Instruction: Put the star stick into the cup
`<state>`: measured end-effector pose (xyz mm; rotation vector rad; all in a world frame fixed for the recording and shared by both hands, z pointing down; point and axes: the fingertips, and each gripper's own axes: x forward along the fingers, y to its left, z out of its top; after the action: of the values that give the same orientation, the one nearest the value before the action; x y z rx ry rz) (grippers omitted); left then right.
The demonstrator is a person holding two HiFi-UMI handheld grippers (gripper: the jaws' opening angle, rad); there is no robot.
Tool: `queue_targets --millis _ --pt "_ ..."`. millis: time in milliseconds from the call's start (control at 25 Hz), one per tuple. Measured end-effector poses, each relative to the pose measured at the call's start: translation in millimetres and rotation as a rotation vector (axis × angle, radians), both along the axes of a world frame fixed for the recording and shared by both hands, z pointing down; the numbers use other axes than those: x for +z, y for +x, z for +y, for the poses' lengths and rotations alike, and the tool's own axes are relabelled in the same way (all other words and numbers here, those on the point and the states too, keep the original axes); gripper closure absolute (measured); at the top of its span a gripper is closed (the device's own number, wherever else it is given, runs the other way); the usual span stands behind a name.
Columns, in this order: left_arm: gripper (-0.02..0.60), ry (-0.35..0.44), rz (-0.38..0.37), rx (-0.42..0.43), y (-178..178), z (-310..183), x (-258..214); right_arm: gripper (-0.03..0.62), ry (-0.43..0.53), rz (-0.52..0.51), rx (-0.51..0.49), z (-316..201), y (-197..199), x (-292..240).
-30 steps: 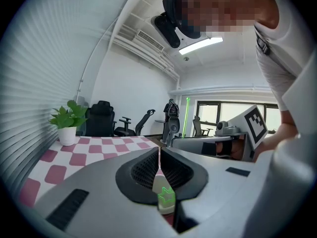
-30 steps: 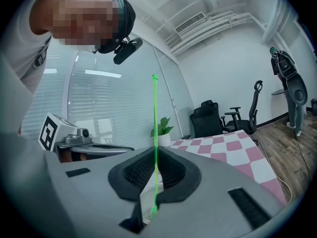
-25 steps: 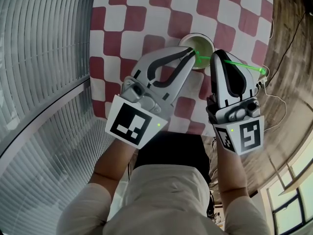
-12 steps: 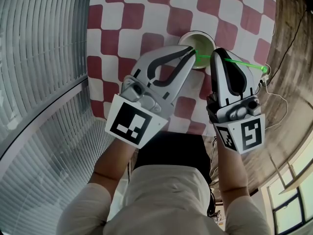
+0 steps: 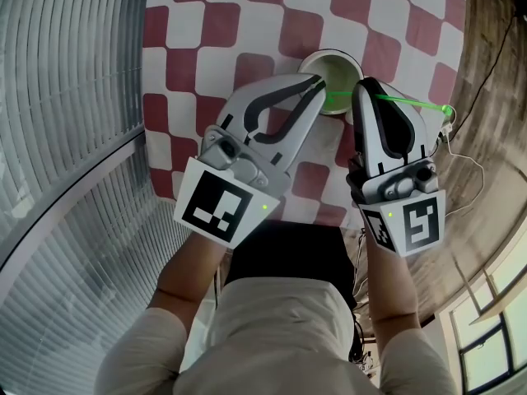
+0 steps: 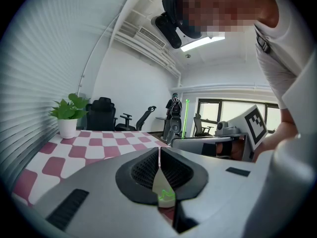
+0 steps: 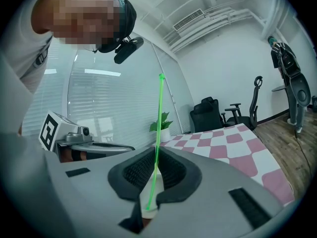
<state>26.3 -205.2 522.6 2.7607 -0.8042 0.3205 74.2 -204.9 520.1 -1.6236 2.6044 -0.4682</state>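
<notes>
Though barely anything has shifted, your right gripper (image 5: pixel 367 84) jaws pinch the stick (image 5: pixel 412 102), your left gripper (image 5: pixel 316 81) jaws clamp the cup (image 5: pixel 329 53) rim, both hands near level.

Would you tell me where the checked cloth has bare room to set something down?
The checked cloth is bare left of the cup and beyond it. It is crowded at the cup, where the left gripper and the right gripper with the star stick meet.

Green star stick (image 5: pixel 412 102), white cup (image 5: pixel 329 53), red-and-white checked tablecloth (image 5: pixel 214 23).
</notes>
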Motion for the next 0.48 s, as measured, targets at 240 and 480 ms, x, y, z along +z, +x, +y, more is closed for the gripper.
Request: queue_targets --millis 240,480 --pt "0.546 0.002 -0.005 -0.001 0 2 2 0.553 -0.006 0.099 -0.001 2 3 12" --pt "0.546 0.003 0.000 -0.004 -2 2 2 0.553 -0.020 0.096 0.011 0 10 17"
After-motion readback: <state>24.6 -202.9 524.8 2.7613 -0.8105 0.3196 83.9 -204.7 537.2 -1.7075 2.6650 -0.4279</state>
